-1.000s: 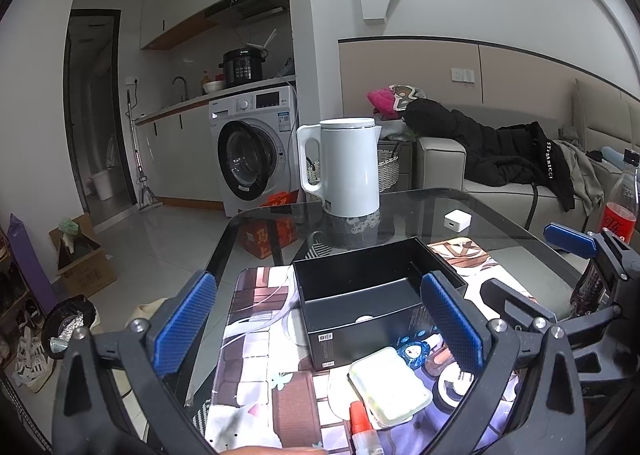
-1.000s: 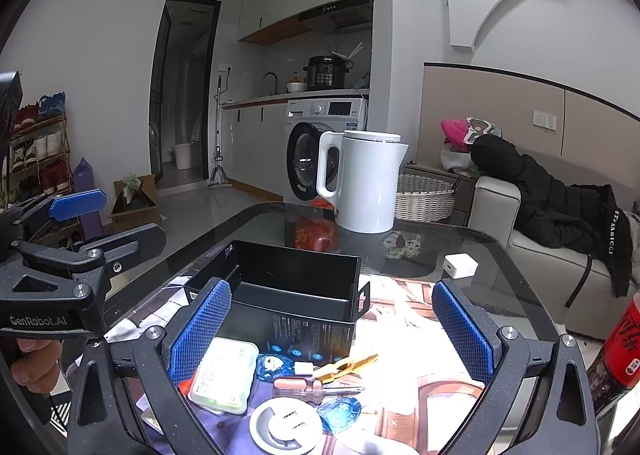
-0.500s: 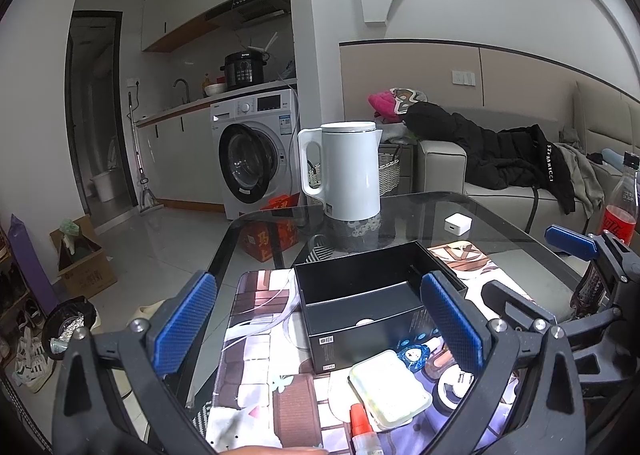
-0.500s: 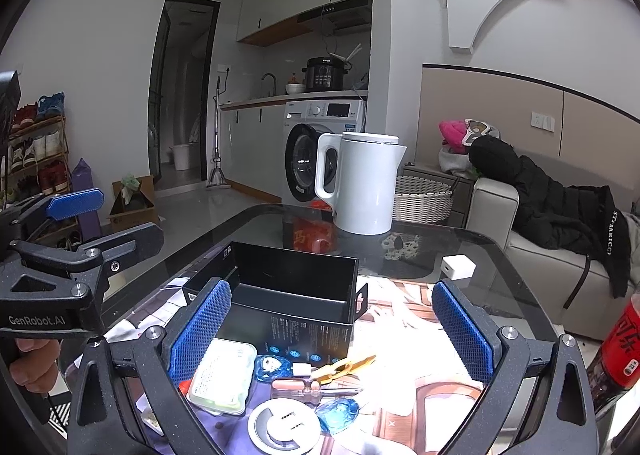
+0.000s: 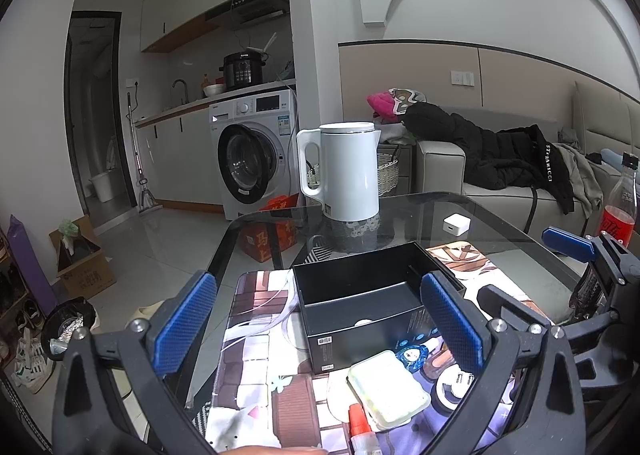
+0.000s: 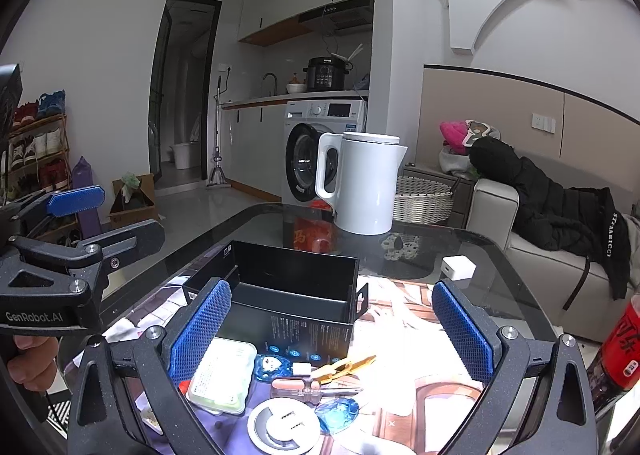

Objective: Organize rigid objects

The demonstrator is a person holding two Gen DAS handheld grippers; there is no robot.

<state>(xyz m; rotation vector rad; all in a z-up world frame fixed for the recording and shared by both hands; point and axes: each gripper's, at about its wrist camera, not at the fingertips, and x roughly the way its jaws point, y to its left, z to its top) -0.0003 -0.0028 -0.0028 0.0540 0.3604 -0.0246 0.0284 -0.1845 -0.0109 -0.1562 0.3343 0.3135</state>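
An open black box (image 5: 362, 297) (image 6: 290, 291) sits on the printed mat in the middle of the glass table. In front of it lie a pale green case (image 5: 388, 387) (image 6: 222, 375), a blue round badge (image 6: 272, 365), a yellow clip (image 6: 344, 365), a small screwdriver (image 6: 308, 385), a round white adapter (image 6: 284, 425) and a red-capped tube (image 5: 358, 421). My left gripper (image 5: 320, 331) hovers open above the box's near side. My right gripper (image 6: 330, 339) hangs open over the small items. Nothing is between either pair of fingers.
A white kettle (image 5: 348, 171) (image 6: 362, 183) stands at the table's far edge, a small white charger cube (image 5: 456, 223) (image 6: 458, 267) to its right. A red drink bottle (image 5: 620, 207) (image 6: 620, 347) stands at the right edge. A sofa with a black coat (image 6: 560, 211) lies beyond.
Both views have shifted only slightly; the objects on the table stay where they were and both grippers remain open.
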